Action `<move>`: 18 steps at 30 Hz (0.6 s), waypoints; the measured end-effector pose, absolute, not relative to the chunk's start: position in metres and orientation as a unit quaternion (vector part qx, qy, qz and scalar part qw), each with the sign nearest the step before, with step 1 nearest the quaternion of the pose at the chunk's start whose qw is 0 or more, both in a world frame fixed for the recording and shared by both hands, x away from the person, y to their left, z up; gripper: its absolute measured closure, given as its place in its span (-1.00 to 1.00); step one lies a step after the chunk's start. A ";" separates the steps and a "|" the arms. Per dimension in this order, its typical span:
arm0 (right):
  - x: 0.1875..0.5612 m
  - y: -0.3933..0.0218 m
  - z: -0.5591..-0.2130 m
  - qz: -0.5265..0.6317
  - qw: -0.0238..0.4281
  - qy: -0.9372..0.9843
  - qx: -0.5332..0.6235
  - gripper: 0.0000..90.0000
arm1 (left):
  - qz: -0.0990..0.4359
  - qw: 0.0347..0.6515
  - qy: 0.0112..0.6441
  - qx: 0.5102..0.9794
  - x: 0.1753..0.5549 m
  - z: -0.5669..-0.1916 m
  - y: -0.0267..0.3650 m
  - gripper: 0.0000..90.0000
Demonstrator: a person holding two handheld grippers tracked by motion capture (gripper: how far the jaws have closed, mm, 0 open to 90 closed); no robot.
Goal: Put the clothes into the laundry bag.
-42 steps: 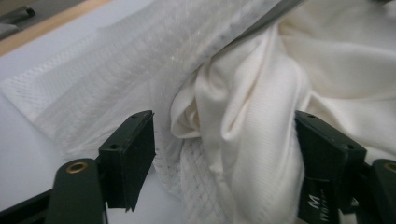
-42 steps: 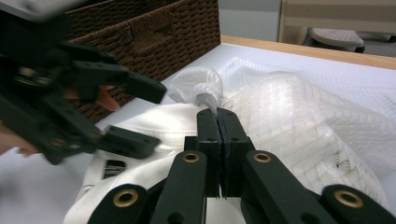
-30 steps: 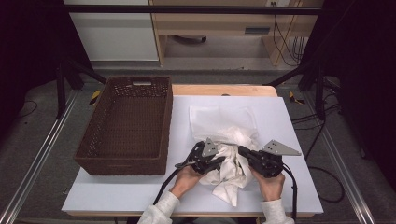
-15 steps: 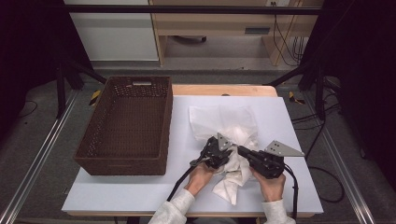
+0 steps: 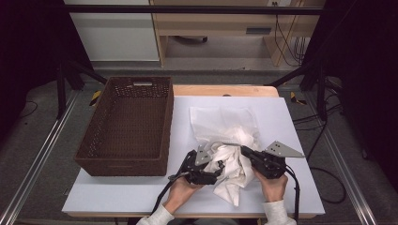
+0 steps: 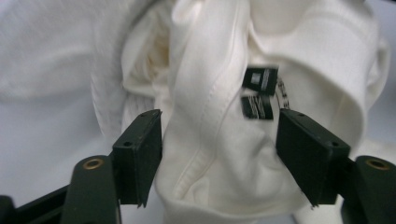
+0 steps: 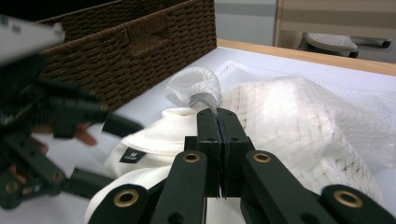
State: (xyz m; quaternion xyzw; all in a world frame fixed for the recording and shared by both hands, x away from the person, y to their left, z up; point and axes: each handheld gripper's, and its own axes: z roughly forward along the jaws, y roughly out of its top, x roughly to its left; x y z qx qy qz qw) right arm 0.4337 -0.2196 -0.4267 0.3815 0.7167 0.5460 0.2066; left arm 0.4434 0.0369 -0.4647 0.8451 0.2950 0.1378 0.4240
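The left gripper (image 5: 217, 169) has just been opening its jaws: half a second ago it sat further toward the middle of the surface, pinched into the bunched cloth, and now it lies nearer the front edge with the jaws standing wide. In the left gripper view a fold of the white garment (image 6: 219, 154), the one with the small black label (image 6: 259, 79), lies between the two black pads (image 6: 140, 154); the left pad seems to brush the cloth but nothing is squeezed, so I read this as a let-go, or a reach for a new hold lower on the cloth. The right gripper (image 7: 218, 116) is shut tight on the edge of the white mesh laundry bag (image 7: 299, 116), pinching its rim just by the zipper end, and it holds that mouth up above the garment. The work looks to be getting the garment into or out of the mesh laundry bag, and the release means one hand must take a fresh grip before the cloth can travel further. The garment (image 5: 230, 173) lies crumpled near the front edge of the surface (image 5: 117, 197), between the two grippers, half out of the bag (image 5: 225, 124), which spreads toward the middle. The brown wicker basket (image 5: 126, 126) along the left edge has nothing in it.
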 end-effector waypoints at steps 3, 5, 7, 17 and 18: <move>0.435 -0.218 -0.428 0.541 0.209 0.720 0.382 0.99 | 0.111 0.430 0.307 0.842 0.447 -0.480 0.035 -0.07; 0.436 -0.216 -0.430 0.534 0.211 0.724 0.383 0.99 | 0.098 0.440 0.312 0.836 0.448 -0.482 0.034 0.32; 0.437 -0.216 -0.431 0.534 0.208 0.725 0.383 0.99 | 0.115 0.455 0.305 0.829 0.444 -0.476 0.033 0.64; 0.434 -0.218 -0.426 0.551 0.203 0.718 0.374 0.99 | 0.158 0.488 0.246 0.823 0.439 -0.429 -0.005 0.72; 0.433 -0.220 -0.424 0.558 0.200 0.713 0.373 0.99 | 0.168 0.471 0.245 0.830 0.445 -0.430 -0.019 0.70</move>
